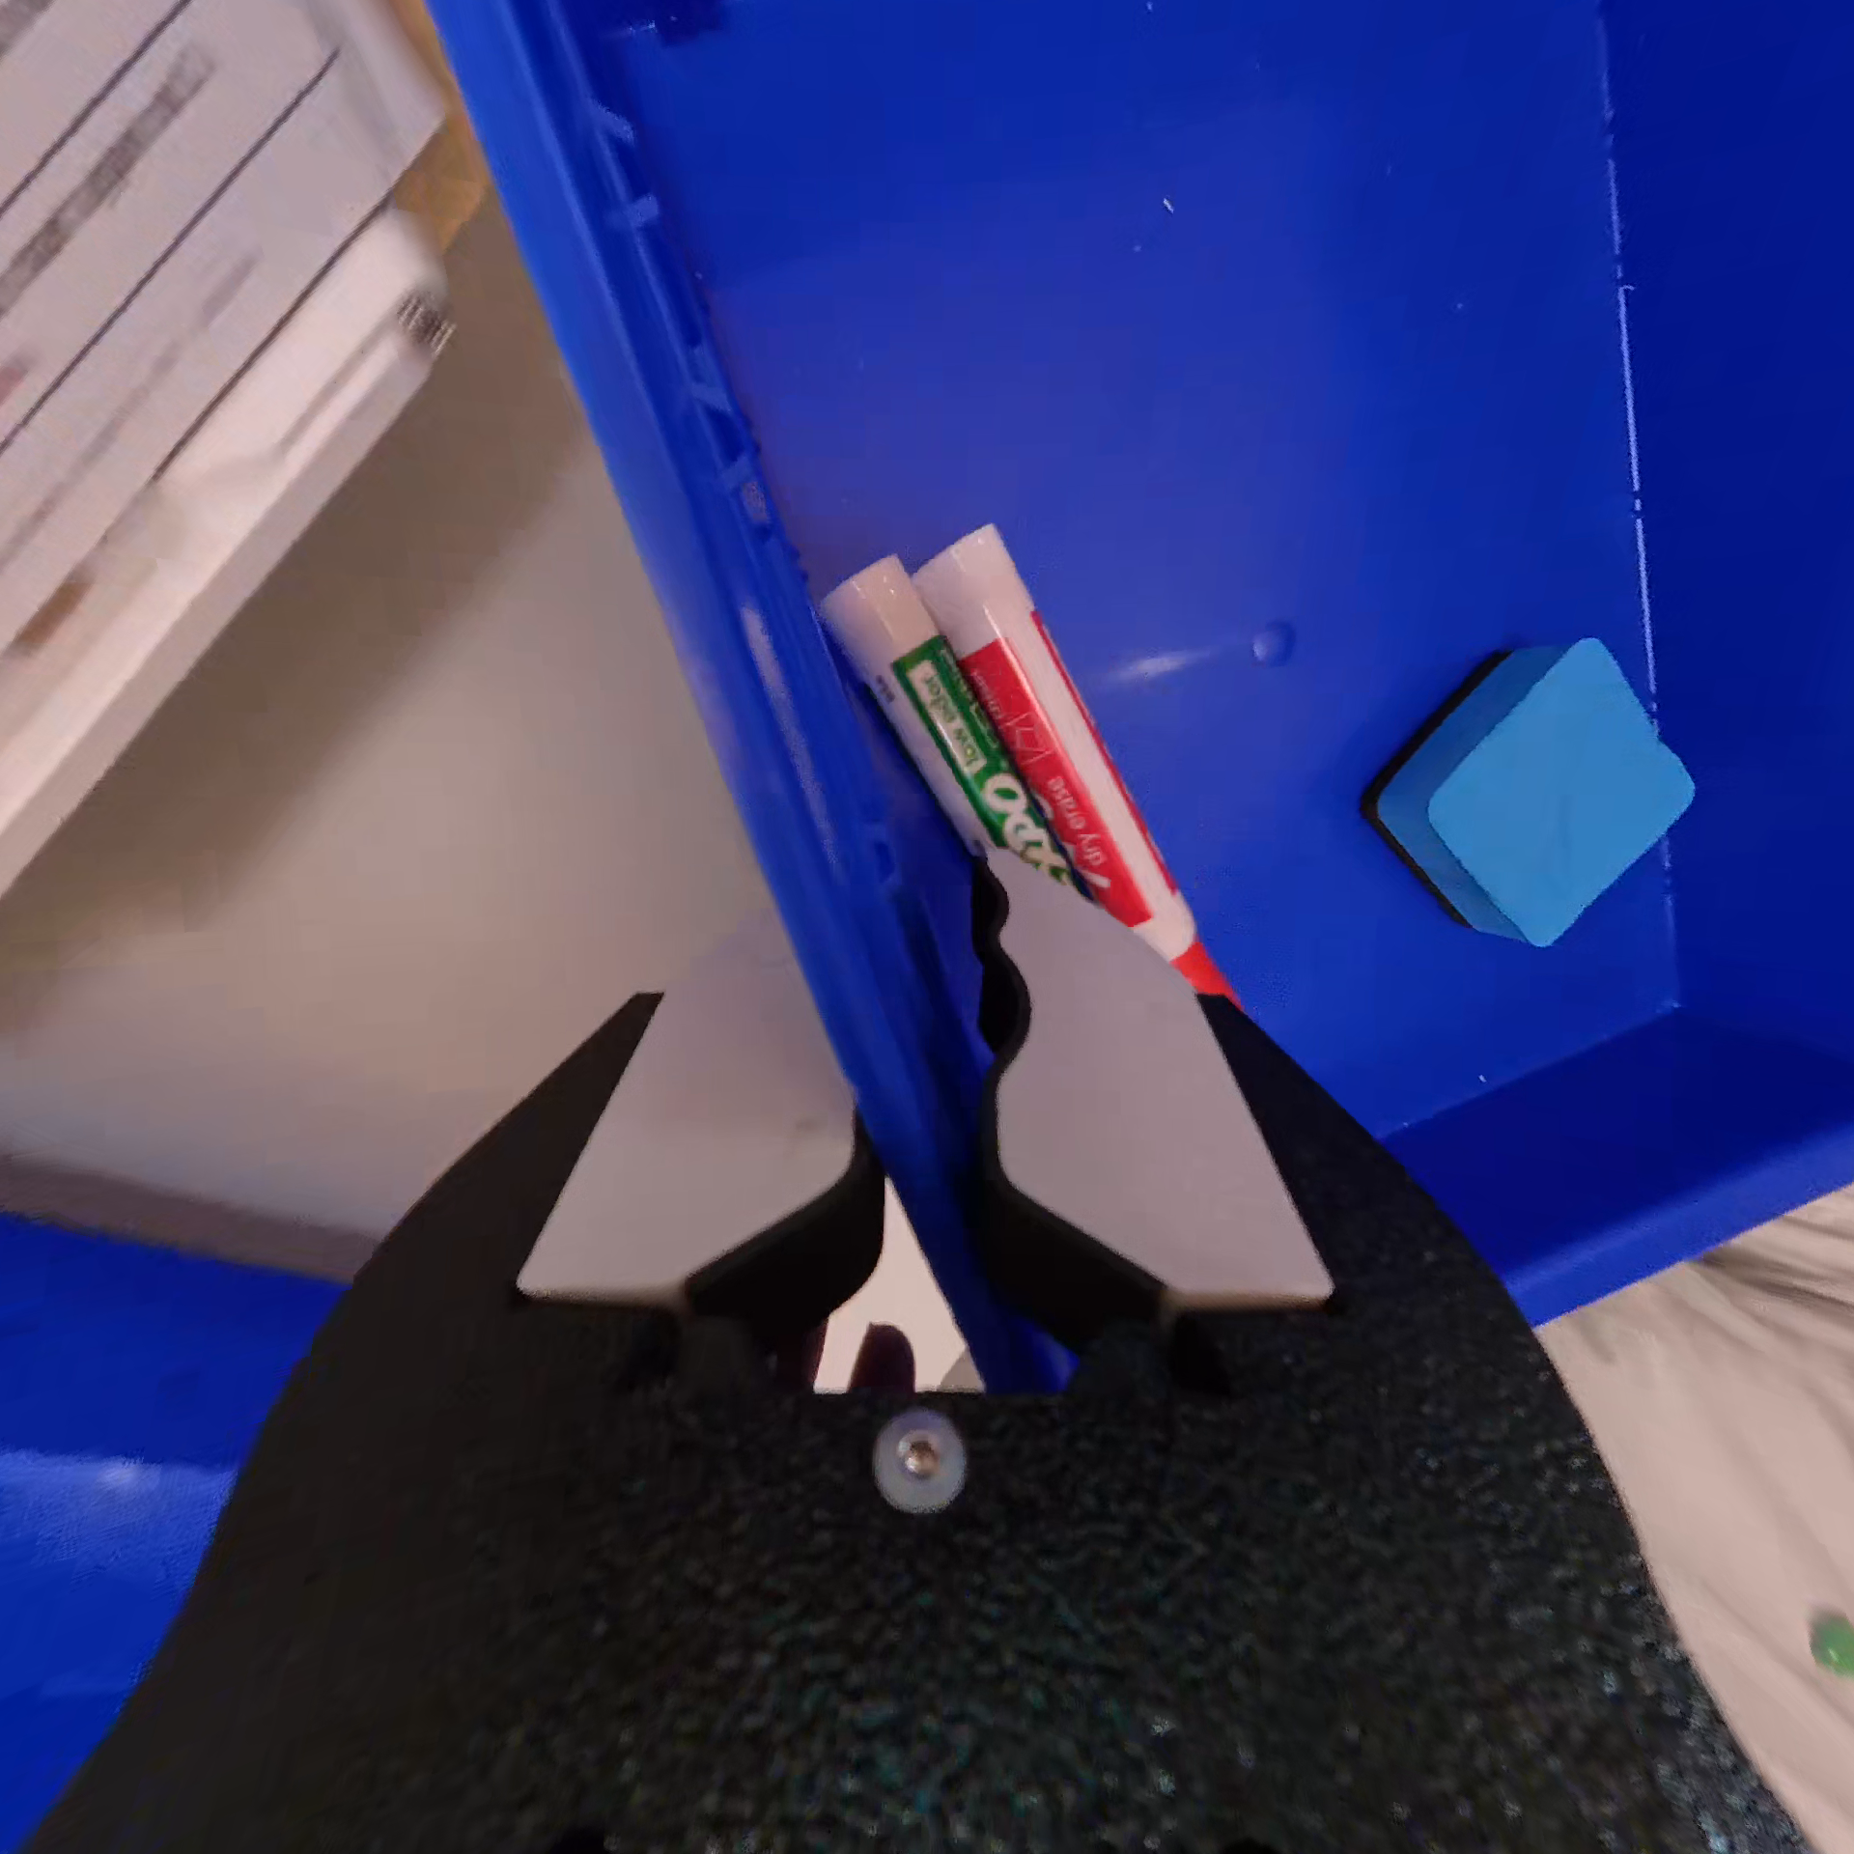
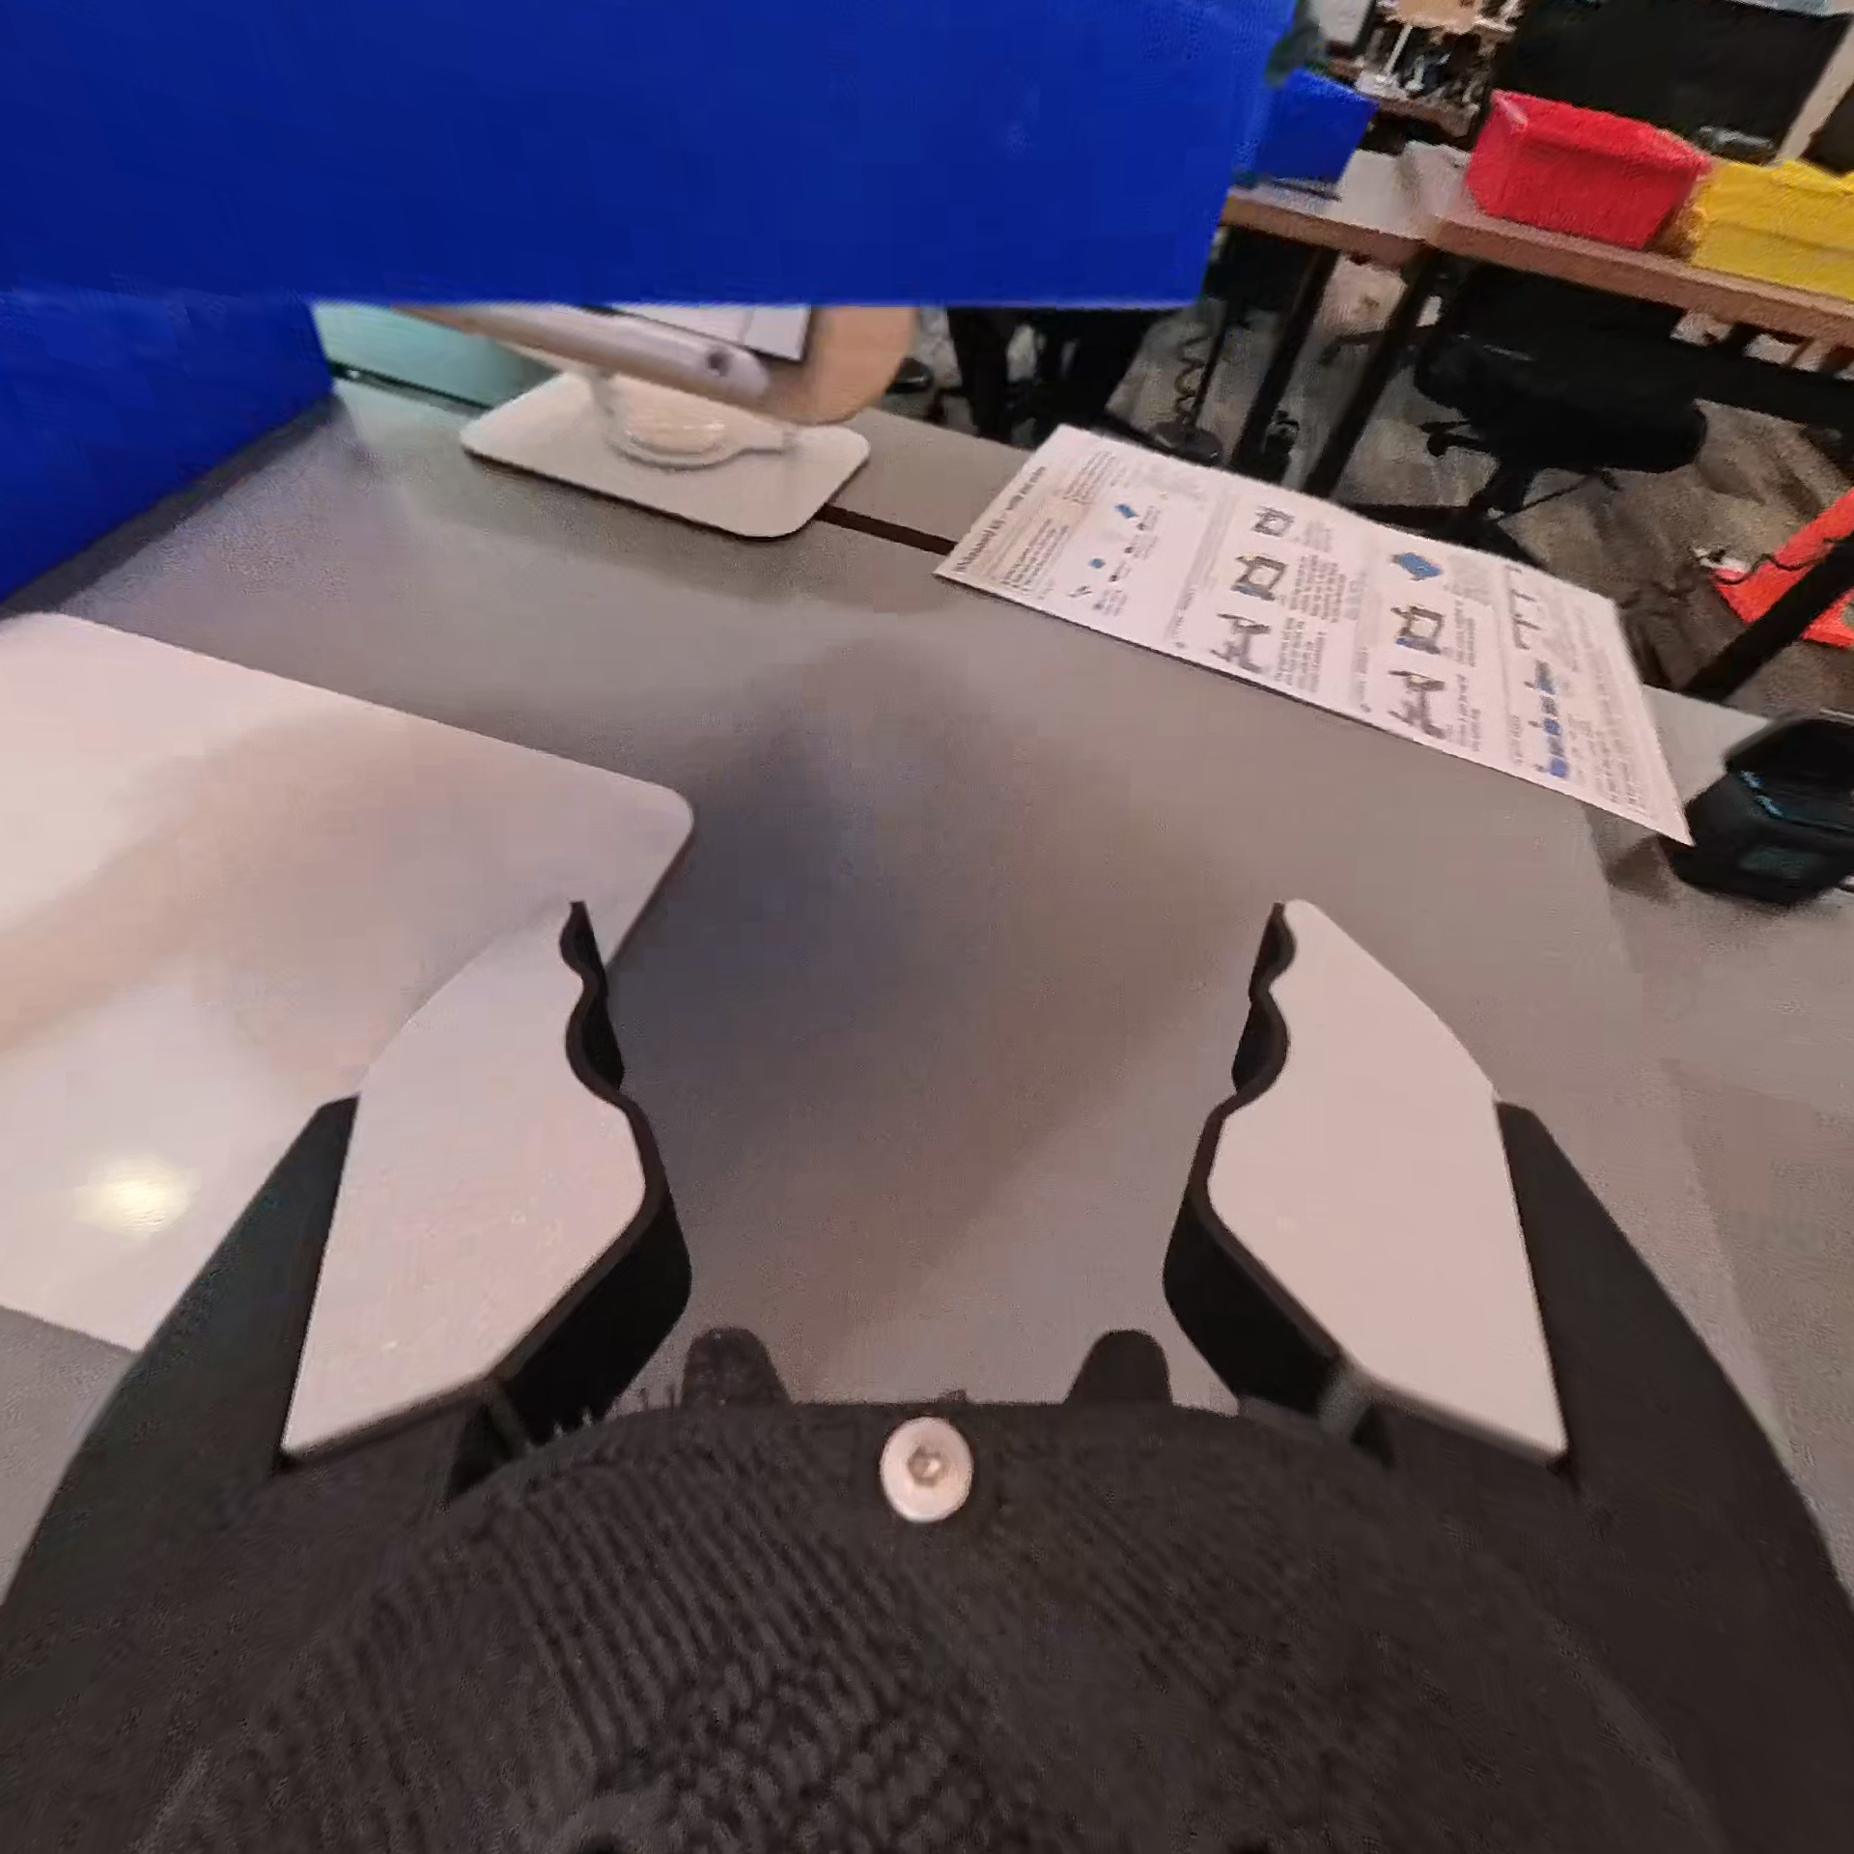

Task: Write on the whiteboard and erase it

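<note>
A blue bin (image 1: 1154, 351) holds a green-labelled marker (image 1: 943, 732), a red-labelled marker (image 1: 1063, 762) and a blue block eraser (image 1: 1535, 793). The markers lie against the bin's left wall and the eraser sits near its right wall. My left gripper (image 1: 928, 1084) is shut on the bin's left wall, one finger inside and one outside. In the right wrist view the bin (image 2: 602, 150) hangs above the table, across the top of the frame. The whiteboard (image 2: 251, 903) lies flat on the grey table at the left. My right gripper (image 2: 928, 913) is open and empty above the table, beside the whiteboard.
A white monitor stand (image 2: 662, 451) is at the back. A printed sheet (image 2: 1304, 622) and a black device (image 2: 1776, 813) lie to the right. A second blue bin (image 2: 150, 431) stands at the far left. Red (image 2: 1575, 171) and yellow (image 2: 1776, 226) bins sit on another table. My right fingertips sit around 25 cm from my left ones.
</note>
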Tool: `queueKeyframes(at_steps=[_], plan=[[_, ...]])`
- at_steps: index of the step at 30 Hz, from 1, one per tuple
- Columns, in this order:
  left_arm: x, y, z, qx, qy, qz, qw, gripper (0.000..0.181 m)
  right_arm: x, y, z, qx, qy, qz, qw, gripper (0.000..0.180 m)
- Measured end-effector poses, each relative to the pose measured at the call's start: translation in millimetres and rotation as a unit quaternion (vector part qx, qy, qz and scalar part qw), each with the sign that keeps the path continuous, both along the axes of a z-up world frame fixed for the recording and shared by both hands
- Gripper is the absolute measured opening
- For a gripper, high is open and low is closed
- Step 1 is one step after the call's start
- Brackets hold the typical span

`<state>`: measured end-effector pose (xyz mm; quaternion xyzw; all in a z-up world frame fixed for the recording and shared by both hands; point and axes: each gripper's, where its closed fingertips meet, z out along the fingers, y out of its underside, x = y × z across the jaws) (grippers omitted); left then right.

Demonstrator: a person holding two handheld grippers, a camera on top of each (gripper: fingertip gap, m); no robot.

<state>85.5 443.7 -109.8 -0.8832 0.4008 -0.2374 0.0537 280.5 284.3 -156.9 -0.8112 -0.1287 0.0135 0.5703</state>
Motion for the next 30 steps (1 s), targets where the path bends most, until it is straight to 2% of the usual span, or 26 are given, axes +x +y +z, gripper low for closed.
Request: queueKeyframes(at_steps=[6,9,14,17,22,27,30], plan=[[-141,-4,8,0.001,0.026,0.066,0.997,0.015,-115,37,-16,-0.046,0.033,0.088,0.994,0.119],[-215,-6,10,0.002,0.036,0.113,0.993,0.015,-171,64,-8,-0.057,0.057,0.127,0.989,0.114],[-332,-13,13,0.004,0.055,0.201,0.978,0.015,-279,101,5,-0.093,0.106,0.202,0.969,0.117],[-393,-18,14,0.008,0.071,0.249,0.966,0.015,-325,132,6,-0.109,0.090,0.198,0.970,0.113],[-471,-26,12,0.008,0.082,0.303,0.949,0.014,-389,178,-12,-0.150,0.111,0.188,0.964,0.112],[-528,-31,5,0.002,0.072,0.346,0.935,0.014,-433,204,-44,-0.217,0.133,0.188,0.949,0.112],[-554,-33,-2,-0.002,0.070,0.366,0.928,0.014,-452,215,-63,-0.261,0.130,0.185,0.938,0.101]])
